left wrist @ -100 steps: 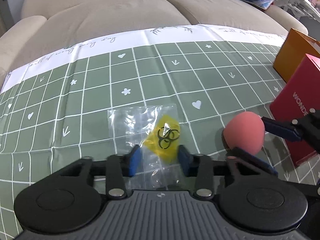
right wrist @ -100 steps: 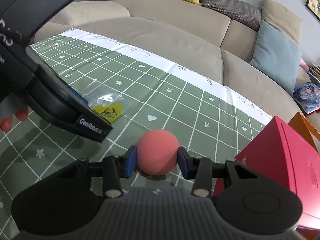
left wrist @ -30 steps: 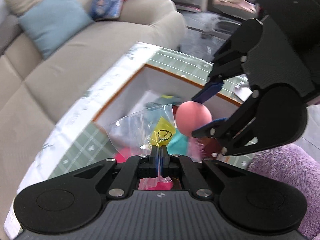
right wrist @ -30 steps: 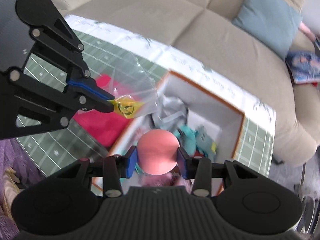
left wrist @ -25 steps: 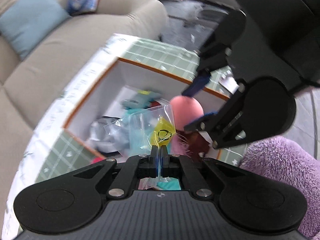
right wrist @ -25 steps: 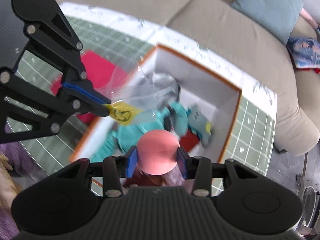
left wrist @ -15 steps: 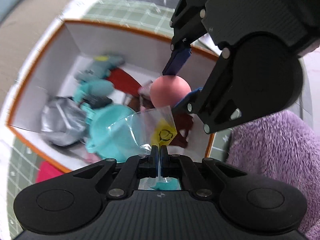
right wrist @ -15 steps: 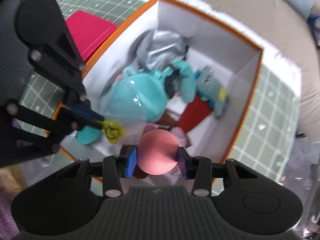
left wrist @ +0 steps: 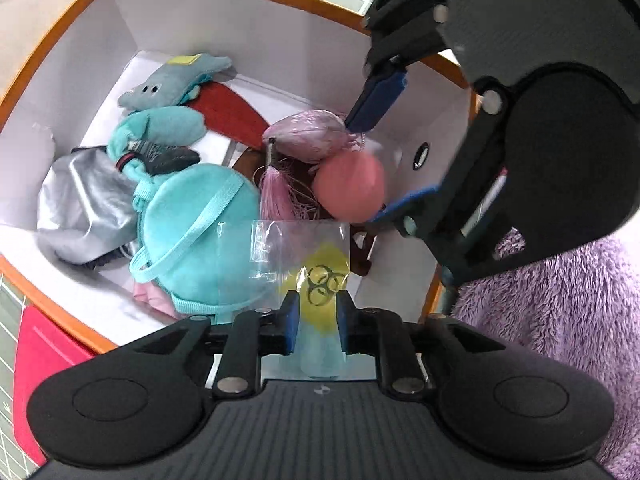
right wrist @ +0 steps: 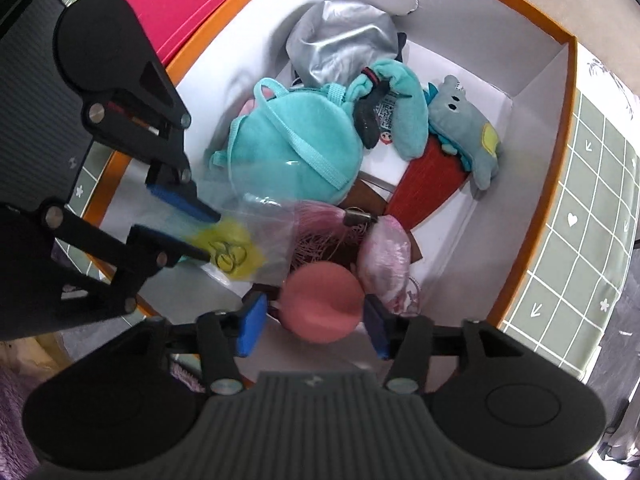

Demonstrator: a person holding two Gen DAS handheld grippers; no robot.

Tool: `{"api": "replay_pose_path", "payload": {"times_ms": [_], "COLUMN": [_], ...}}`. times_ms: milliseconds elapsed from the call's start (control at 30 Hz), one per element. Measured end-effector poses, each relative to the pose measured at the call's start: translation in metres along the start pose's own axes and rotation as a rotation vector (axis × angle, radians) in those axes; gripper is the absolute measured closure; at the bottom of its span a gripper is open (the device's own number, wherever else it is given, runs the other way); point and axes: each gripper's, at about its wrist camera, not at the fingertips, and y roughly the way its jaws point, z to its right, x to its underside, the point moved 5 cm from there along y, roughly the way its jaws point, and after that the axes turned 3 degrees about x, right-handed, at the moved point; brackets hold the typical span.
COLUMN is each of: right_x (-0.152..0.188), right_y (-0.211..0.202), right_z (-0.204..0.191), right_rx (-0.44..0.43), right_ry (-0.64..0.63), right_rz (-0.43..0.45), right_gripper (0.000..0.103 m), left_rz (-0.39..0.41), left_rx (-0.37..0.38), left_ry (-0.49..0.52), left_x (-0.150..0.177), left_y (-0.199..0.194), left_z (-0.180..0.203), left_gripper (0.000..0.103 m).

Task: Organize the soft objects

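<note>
Both grippers hang over an open orange-rimmed white box [left wrist: 248,12] [right wrist: 560,128]. My left gripper [left wrist: 317,312] has opened; the clear plastic bag with a yellow biohazard label [left wrist: 320,268] [right wrist: 236,252] lies loose between its jaws. My right gripper [right wrist: 312,324] has opened too; the pink foam ball [right wrist: 320,304] [left wrist: 348,188] sits between its blue pads with gaps on both sides. The right gripper also shows in the left wrist view [left wrist: 384,148], and the left gripper in the right wrist view [right wrist: 192,224].
In the box lie a teal round pouch [left wrist: 196,240], a grey-blue plush [left wrist: 172,84], a silver pouch [left wrist: 80,208], a pink tassel item [left wrist: 304,140] and a red piece [right wrist: 428,184]. A magenta box [right wrist: 180,12] sits beside. Purple fluffy fabric [left wrist: 560,312] lies right.
Both grippers carried their items from the table to above the box and lowered. In the last half second both jaws opened, letting go of the bag and the ball.
</note>
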Motion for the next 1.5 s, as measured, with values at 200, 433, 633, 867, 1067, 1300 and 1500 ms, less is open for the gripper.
{"api": "replay_pose_path", "payload": {"times_ms": [200, 433, 633, 867, 1067, 1300, 1500], "right_x": [-0.002, -0.004, -0.007, -0.005, 0.007, 0.035, 0.061], "right_y": [-0.014, -0.054, -0.096, -0.133, -0.146, -0.137, -0.121], "right_z": [-0.007, -0.023, -0.051, -0.102, -0.148, -0.178, -0.203], "right_rx": [0.029, 0.092, 0.164, 0.214, 0.203, 0.32, 0.399], "right_ry": [-0.011, -0.031, -0.03, -0.011, 0.021, 0.196, 0.385], "right_rz": [0.019, 0.079, 0.188, 0.353, 0.502, 0.713, 0.864], "right_gripper": [0.036, 0.036, 0.036, 0.036, 0.025, 0.023, 0.018], "left_rz": [0.039, 0.154, 0.301, 0.514, 0.69, 0.854, 0.948], "left_rx": [-0.014, -0.076, -0.135, -0.251, -0.364, -0.542, -0.654], "left_ry": [-0.029, -0.076, -0.155, -0.273, -0.369, -0.51, -0.6], "left_x": [0.007, 0.028, 0.065, 0.125, 0.173, 0.216, 0.244], "left_y": [-0.023, -0.072, -0.117, -0.168, -0.188, -0.186, -0.17], "left_z": [0.001, 0.007, 0.016, 0.031, 0.047, 0.058, 0.073], "left_gripper": [0.069, 0.065, 0.061, 0.061, 0.054, 0.045, 0.023]}}
